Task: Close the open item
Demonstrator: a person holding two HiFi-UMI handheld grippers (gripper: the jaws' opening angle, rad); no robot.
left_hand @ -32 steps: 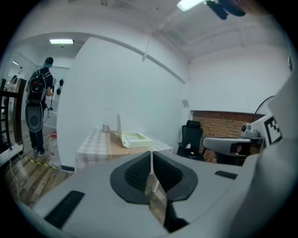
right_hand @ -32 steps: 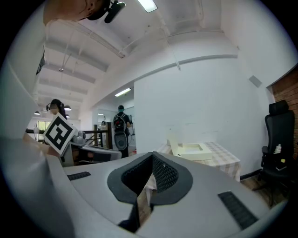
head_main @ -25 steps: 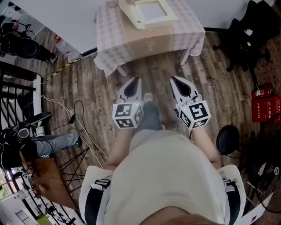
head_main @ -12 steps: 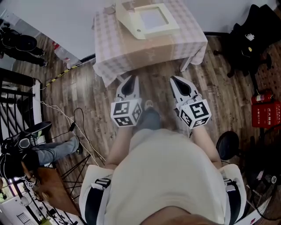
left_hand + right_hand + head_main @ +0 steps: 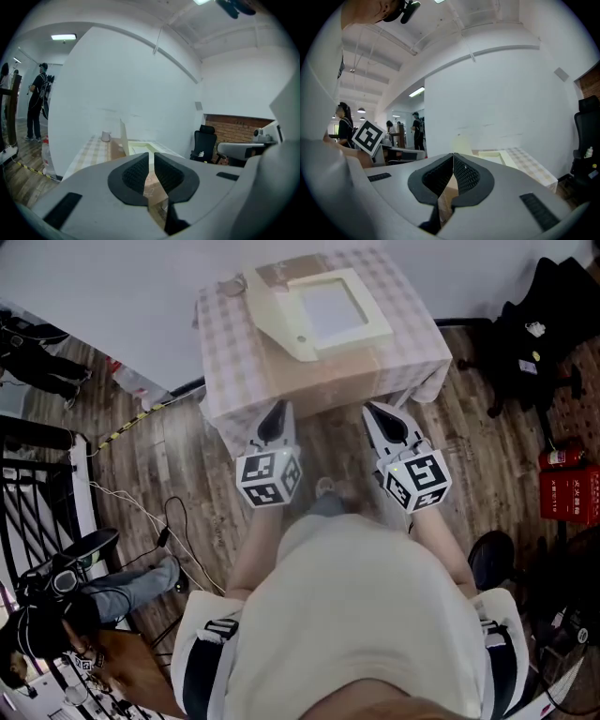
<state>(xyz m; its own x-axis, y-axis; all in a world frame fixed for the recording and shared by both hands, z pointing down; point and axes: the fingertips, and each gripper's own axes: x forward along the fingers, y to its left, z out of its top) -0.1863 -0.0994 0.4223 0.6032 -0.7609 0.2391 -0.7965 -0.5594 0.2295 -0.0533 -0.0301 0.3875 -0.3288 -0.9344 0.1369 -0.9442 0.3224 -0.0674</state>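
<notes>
Holds left gripper [image 5: 278, 411] at the near edge of the counter [image 5: 225, 352], fingers all but together, nothing between. Faces open box [image 5: 319, 310] sitting mid-counter on the checked cloth, one flap upright. Holds right gripper [image 5: 380, 412] alongside, apart from the left, fingers touching, empty

left gripper [image 5: 277, 410] and right gripper [image 5: 376, 411] side by side, jaws together, empty
</notes>
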